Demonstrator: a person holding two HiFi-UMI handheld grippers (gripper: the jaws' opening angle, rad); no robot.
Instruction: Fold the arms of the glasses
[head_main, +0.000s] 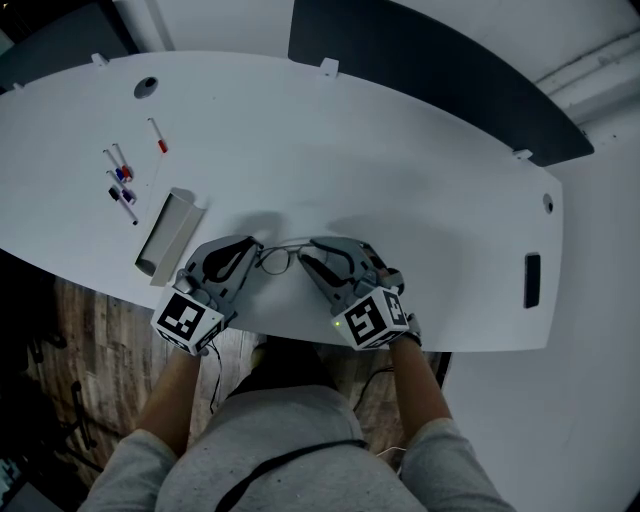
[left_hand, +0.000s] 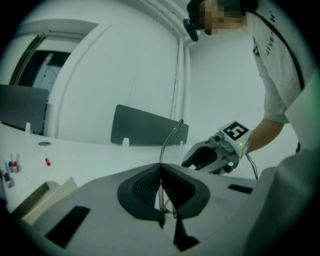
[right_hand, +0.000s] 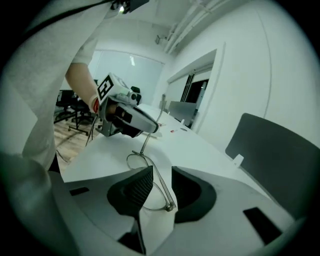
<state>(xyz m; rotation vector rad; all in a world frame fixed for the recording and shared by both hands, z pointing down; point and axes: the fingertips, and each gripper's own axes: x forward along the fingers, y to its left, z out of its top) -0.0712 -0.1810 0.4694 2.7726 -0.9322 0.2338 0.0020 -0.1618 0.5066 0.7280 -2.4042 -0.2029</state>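
Thin wire-framed glasses (head_main: 278, 258) with rounded clear lenses, near the front edge of the white bench (head_main: 400, 150). One arm (left_hand: 167, 145) is pinched in the closed jaws of the left hand-held gripper (head_main: 254, 256). Its curved end rises past them, not folded. The lens front (right_hand: 159, 185) lies between the parted jaws of the right hand-held gripper (head_main: 306, 261); whether they touch is unclear.

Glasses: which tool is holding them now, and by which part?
The left tool is shut on one temple arm of the glasses. The right tool is open, with the frame's other end between its jaws, not gripped.
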